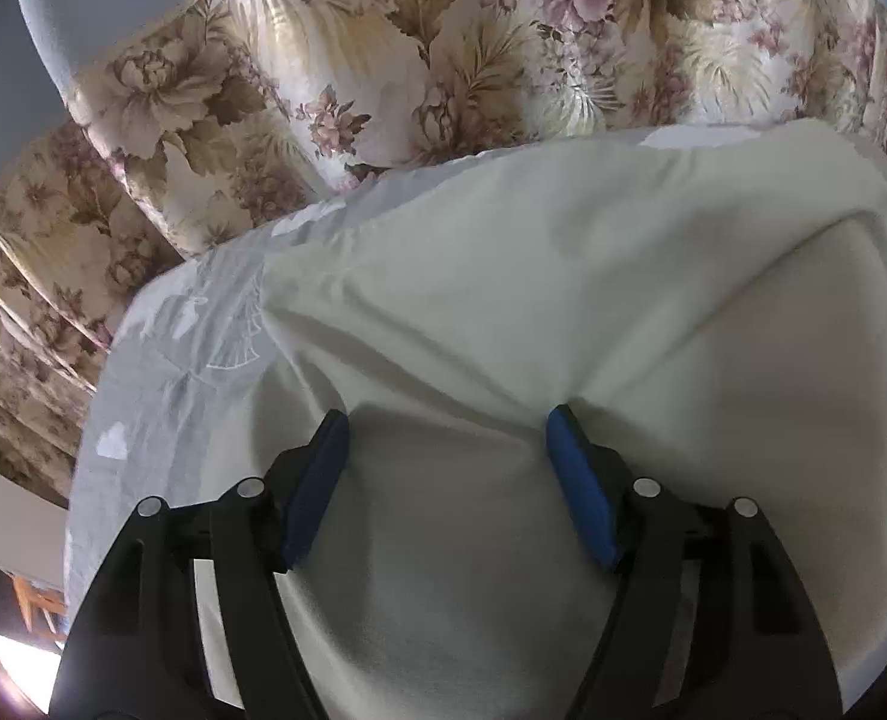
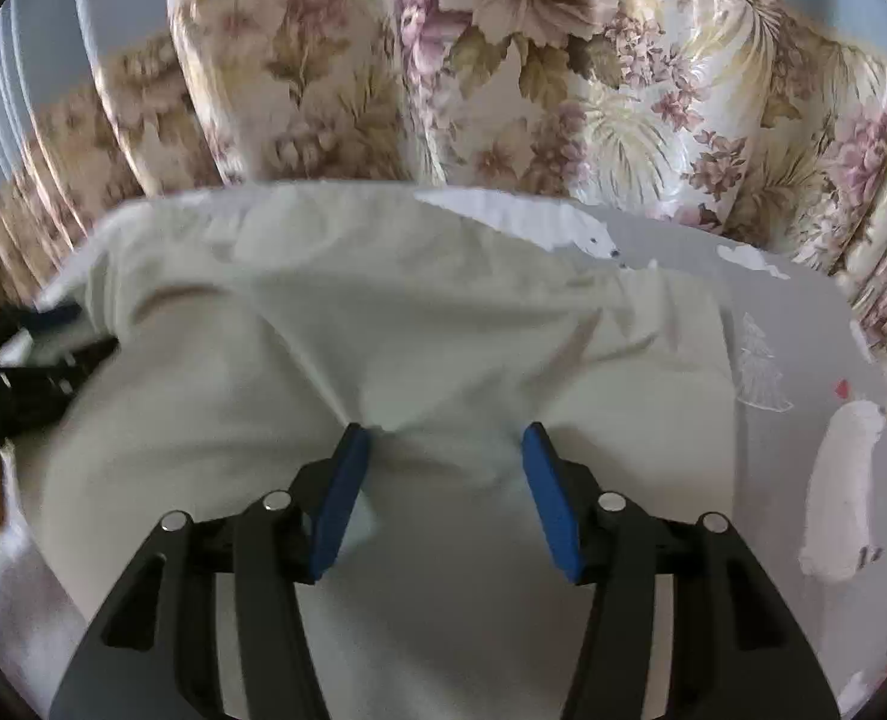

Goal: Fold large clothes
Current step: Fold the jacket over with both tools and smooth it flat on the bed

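Floral curtain fabric (image 1: 335, 60), cream with pink and tan blooms, fills the whole background in both wrist views and hangs in deep folds behind the work surface. Below it lies a grey sheet (image 1: 161, 372) printed with white polar bears, small trees and clouds; whether it covers a bed or a counter cannot be told. On that sheet rests the cream-white garment (image 1: 503, 276), a large piece of plain cloth, rumpled, with one fold ridge running across it and loose creases fanning toward the camera. It covers most of the sheet, which shows only along the left edge in the left wrist view and along the right side in the right wrist view. No container shows in either view.

The left tool (image 1: 446, 420) points down at the garment with its blue pads (image 1: 314, 492) spread apart, cloth lying between and beneath them but not pinched. The right tool (image 2: 446, 438) stands likewise, pads apart over a small pucker of the same cloth, gripping nothing.
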`<state>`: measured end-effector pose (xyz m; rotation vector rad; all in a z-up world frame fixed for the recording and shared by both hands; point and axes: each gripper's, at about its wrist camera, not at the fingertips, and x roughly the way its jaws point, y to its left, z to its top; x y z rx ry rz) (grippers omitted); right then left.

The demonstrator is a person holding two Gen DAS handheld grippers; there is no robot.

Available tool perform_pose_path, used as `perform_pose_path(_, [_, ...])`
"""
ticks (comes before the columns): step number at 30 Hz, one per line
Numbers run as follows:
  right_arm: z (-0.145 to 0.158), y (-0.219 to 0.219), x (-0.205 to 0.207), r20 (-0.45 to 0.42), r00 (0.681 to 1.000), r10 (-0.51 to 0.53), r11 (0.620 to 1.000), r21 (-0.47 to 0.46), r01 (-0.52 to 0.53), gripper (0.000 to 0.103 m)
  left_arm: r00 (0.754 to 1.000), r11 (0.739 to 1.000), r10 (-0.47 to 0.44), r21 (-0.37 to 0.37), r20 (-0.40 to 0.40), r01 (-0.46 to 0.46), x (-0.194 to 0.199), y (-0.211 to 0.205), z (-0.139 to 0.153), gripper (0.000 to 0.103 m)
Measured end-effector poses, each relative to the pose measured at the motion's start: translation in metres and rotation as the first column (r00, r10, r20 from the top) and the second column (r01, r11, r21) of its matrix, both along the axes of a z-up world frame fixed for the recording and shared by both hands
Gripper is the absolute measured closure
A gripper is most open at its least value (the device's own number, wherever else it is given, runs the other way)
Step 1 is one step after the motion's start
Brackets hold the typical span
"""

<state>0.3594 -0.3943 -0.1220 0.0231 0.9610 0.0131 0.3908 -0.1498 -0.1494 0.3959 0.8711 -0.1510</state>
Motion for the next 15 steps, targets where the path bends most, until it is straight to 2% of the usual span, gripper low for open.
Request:
perform_pose_path(5, [-0.008, -0.012, 0.016, -0.011, 1.000, -0.026, 1.000, -0.009, 0.026, 0.050, 0.999, 0.999, 0.030, 0.011, -0.013, -0.030, 0.018, 0.004, -0.005, 0.032])
perform_pose_path(9, [-0.016, -0.026, 0.029, -0.025, 0.999, -0.039, 0.999, 0.032, 0.040, 0.049, 0.996, 0.998, 0.062, -0.016, -0.056, -0.063, 0.035, 0.009, -0.009, 0.026])
perform_pose_path(11, [-0.017, -0.023, 0.030, -0.020, 0.999, -0.031, 0.999, 0.016, 0.031, 0.049, 0.997, 0.998, 0.063, 0.002, -0.049, -0.063, 0.036, 0.006, -0.012, 0.024])
perform_pose_path(13, [-0.016, -0.021, 0.028, -0.018, 1.000, -0.024, 1.000, 0.002, 0.024, 0.049, 0.997, 0.998, 0.066, 0.026, -0.033, -0.065, 0.035, 0.002, -0.014, 0.023])
perform_pose_path(15, [-0.006, -0.026, 0.022, -0.029, 0.999, -0.037, 0.998, 0.040, 0.038, 0.047, 0.997, 0.998, 0.067, 0.024, -0.040, -0.066, 0.034, 0.002, -0.012, 0.023])
